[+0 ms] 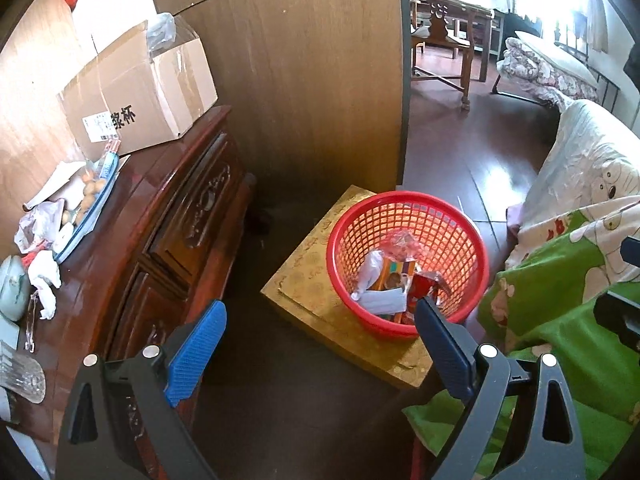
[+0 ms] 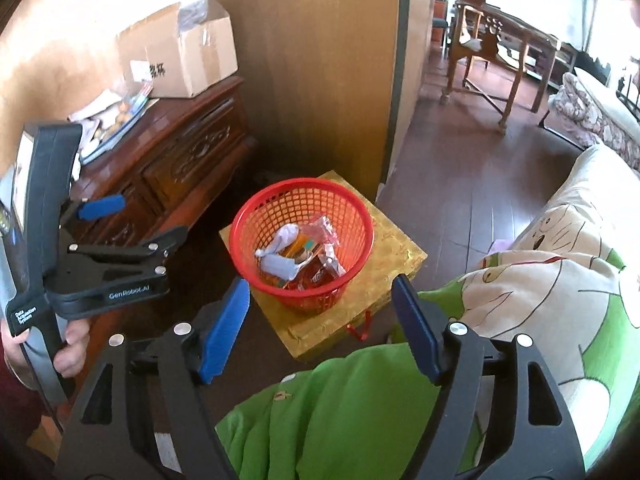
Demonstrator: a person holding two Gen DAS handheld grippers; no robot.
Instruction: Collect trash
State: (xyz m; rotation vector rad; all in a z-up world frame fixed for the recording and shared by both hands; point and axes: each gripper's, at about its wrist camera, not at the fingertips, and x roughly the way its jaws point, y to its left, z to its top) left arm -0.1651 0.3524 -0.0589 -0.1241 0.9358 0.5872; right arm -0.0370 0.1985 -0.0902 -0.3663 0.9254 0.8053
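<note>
A red mesh basket (image 1: 472, 236) (image 2: 256, 216) stands on a gold box (image 1: 308, 284) (image 2: 396, 256) on the floor. It holds wrappers, a white mask and crumpled paper (image 1: 370, 274) (image 2: 280, 264). Crumpled white tissues (image 1: 44, 276) and a plastic bag (image 1: 36, 224) lie on the dark wooden cabinet (image 1: 168, 208) at the left. My left gripper (image 1: 320, 344) is open and empty, above the floor between cabinet and basket; it also shows in the right wrist view (image 2: 120, 220). My right gripper (image 2: 320, 320) is open and empty, just near of the basket.
A cardboard box (image 1: 140, 92) and a tray of snacks (image 1: 88, 196) sit on the cabinet. A brown partition (image 1: 304, 72) stands behind the basket. A bed with a green and white quilt (image 2: 560, 280) is at the right. Wooden chairs (image 2: 488, 48) stand far back.
</note>
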